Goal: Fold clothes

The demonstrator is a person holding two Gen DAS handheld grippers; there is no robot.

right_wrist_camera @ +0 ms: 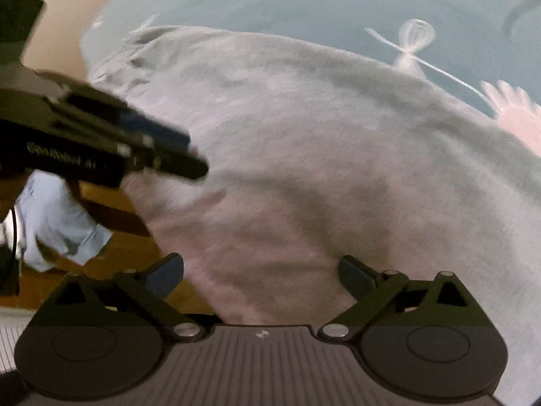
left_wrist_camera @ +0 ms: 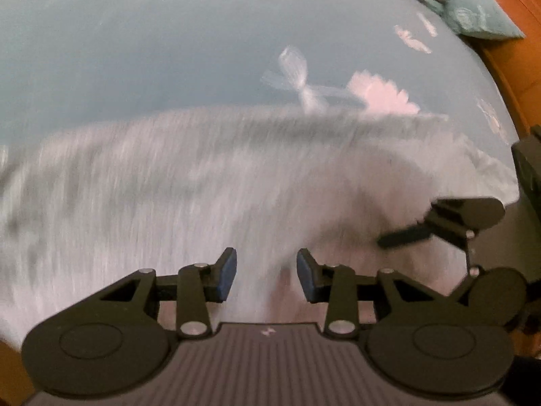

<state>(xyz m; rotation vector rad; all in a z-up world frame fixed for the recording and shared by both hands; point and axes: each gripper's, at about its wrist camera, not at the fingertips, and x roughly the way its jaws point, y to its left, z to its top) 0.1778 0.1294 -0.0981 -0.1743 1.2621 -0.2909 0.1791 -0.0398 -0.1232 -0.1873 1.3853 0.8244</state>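
Left wrist view: grey garment (left_wrist_camera: pixel 209 182) motion-smeared, weave and folds unreadable; near edge hidden behind gripper body. Pillow (left_wrist_camera: pixel 473 13) cut by top right edge. Right wrist view: left gripper (right_wrist_camera: pixel 189 155) blurred, jaw gap indistinct; bedsheet (right_wrist_camera: pixel 304 3) print smeared.

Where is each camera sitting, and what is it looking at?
Left wrist view: sits on the left gripper, looks down over its parted fingers at the grey garment on the blue bedsheet; the right gripper shows at right.
Right wrist view: sits on the right gripper, jaws wide, over the garment; the left gripper and a sleeve show at left.
Both share garment and sheet.
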